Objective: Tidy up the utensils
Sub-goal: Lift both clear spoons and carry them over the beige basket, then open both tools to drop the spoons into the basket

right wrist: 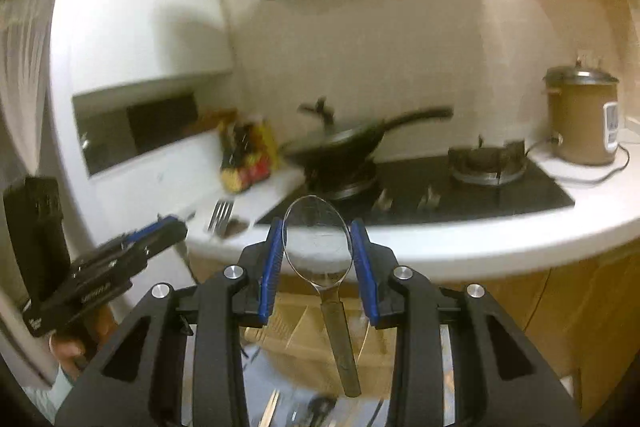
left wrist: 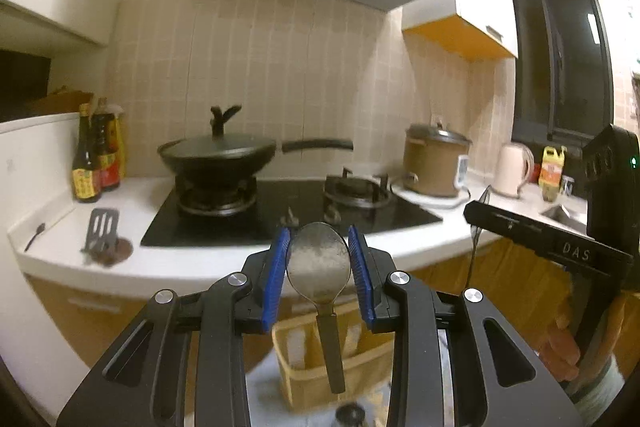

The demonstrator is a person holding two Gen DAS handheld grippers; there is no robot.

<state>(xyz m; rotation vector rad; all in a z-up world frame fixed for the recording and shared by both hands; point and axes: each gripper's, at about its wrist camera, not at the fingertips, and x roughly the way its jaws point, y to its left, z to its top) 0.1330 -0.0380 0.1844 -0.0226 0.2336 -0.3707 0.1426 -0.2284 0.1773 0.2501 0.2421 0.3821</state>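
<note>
Tabletop [left wrist: 224,267] first, and we saw it sweep white and curved across both views, black hob [left wrist: 280,211] sunk into it, lidded wok [left wrist: 218,155] on the far-left burner. Below and nearer to us sat the yellow divided basket [left wrist: 316,375], partly hidden behind the fingers, and that was surely where these utensils were headed.

Now the hand-held grippers. Our left hand-held gripper [left wrist: 319,259] was clamped on a steel spoon [left wrist: 319,261], blue pads pressing the two edges of the bowl. Bowl up and forward, dark handle hanging straight down toward the basket. Our right hand-held gripper [right wrist: 318,247] matched it, pads closed on the bowl of a shiny spoon [right wrist: 318,243], handle dangling down too, leaning slightly right.

So the relation that counted, we judged, was this: both long axes ran near vertical, handle ends lowest, and the basket lay below and close in under each pair of fingers. A drop handle-first looked natural for either side. Which hand was nearer to the basket we could not tell; each view showed it right under its own fingers.

Still out on the tabletop, far left, lay a slotted spatula [left wrist: 102,231] and a small spoon [left wrist: 35,235], well apart from both hands.
</note>
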